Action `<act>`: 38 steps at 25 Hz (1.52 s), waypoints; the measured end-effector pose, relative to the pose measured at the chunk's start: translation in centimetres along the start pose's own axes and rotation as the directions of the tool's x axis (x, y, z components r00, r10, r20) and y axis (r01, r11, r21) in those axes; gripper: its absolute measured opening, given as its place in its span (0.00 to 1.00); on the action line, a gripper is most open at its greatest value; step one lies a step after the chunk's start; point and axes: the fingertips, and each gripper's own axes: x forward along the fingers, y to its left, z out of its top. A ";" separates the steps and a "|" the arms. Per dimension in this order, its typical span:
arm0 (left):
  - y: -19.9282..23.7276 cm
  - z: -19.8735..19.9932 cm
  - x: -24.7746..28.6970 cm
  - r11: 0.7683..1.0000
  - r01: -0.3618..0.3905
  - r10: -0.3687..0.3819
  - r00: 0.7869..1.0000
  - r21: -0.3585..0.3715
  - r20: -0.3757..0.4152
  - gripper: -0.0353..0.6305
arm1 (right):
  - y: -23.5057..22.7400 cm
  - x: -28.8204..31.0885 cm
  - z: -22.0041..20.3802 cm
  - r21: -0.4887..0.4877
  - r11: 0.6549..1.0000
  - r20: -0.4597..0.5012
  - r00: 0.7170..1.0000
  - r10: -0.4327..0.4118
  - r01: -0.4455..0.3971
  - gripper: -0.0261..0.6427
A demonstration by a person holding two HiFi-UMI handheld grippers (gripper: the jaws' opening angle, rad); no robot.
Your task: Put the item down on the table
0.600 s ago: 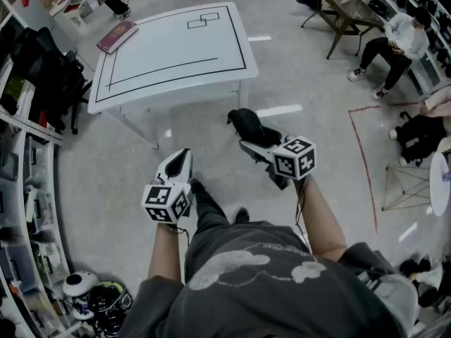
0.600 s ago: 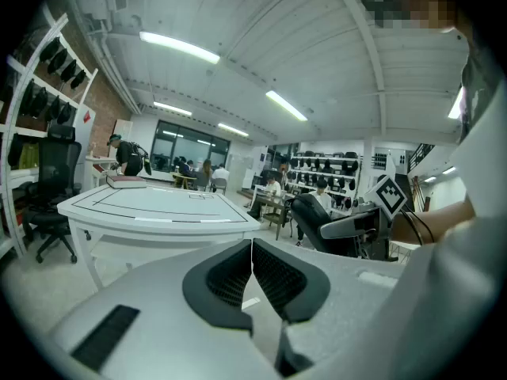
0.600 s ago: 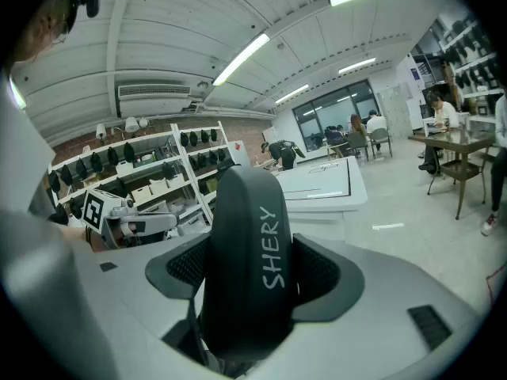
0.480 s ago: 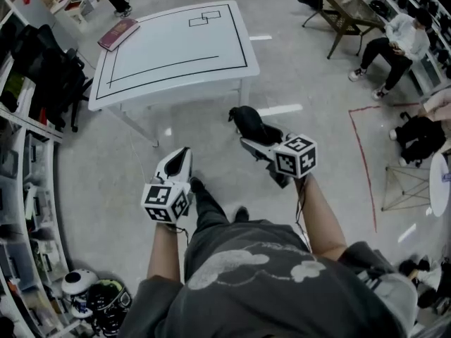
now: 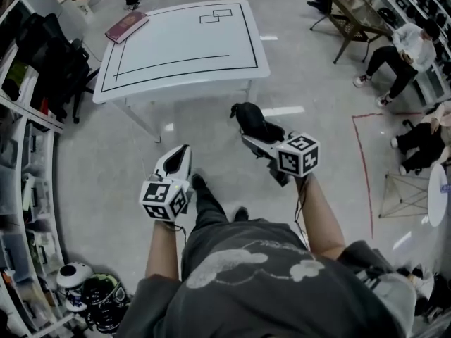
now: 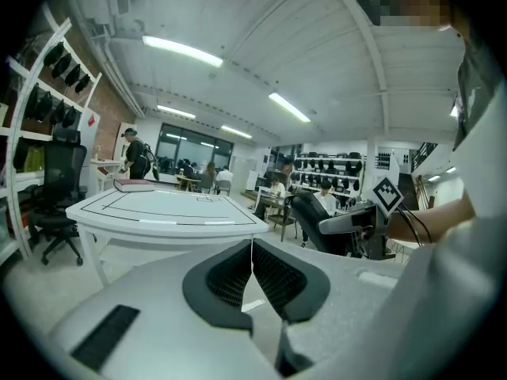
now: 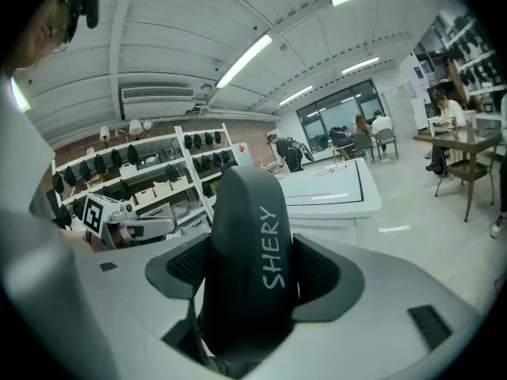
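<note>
My right gripper (image 5: 248, 127) is shut on a black rounded case (image 5: 248, 120), held in the air above the floor, short of the white table (image 5: 176, 65). In the right gripper view the case (image 7: 245, 252) stands between the pads and carries the white print "SHERY". The table (image 7: 329, 184) lies ahead of it. My left gripper (image 5: 182, 153) hangs lower left, shut with nothing in it; its pads (image 6: 273, 275) meet at the tip. The table top bears black outlines and a dark red book (image 5: 127, 27) at its far left corner.
Shelves with bags and a black office chair (image 5: 63, 69) line the left side. Helmets (image 5: 91, 298) lie on the floor at the lower left. People sit by a dark table (image 5: 356, 13) at the upper right. A red tape line (image 5: 363, 160) marks the floor at the right.
The head view has shifted a little, so the table and book now sit slightly further right. Both grippers keep their places, and the right one still holds the case.
</note>
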 end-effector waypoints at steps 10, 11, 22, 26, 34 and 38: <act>8.7 1.7 4.7 0.999 0.025 -0.026 0.999 -0.036 -0.019 0.06 | -2.7 7.7 4.4 -0.026 0.999 -0.025 0.999 -0.038 0.037 0.51; 9.8 1.9 5.4 0.999 0.032 -0.033 0.999 -0.038 -0.026 0.06 | -3.0 8.8 4.9 -0.032 0.999 -0.032 0.999 -0.040 0.039 0.51; 22.0 6.4 11.6 0.997 0.075 -0.076 0.997 -0.029 -0.033 0.06 | -6.1 20.9 11.2 -0.007 0.994 -0.031 0.994 -0.106 0.106 0.52; 25.5 7.2 12.2 0.995 0.087 -0.088 0.996 -0.038 -0.027 0.06 | -6.2 24.0 12.4 -0.011 0.991 -0.022 0.990 -0.137 0.136 0.52; 28.6 7.7 14.4 0.993 0.117 -0.118 0.992 -0.028 -0.049 0.06 | -7.9 26.8 13.0 -0.007 0.981 -0.064 0.978 -0.196 0.196 0.52; 29.2 8.2 15.6 0.993 0.111 -0.113 0.993 -0.036 -0.041 0.06 | -9.0 28.2 13.4 -0.033 0.981 -0.089 0.977 -0.191 0.189 0.52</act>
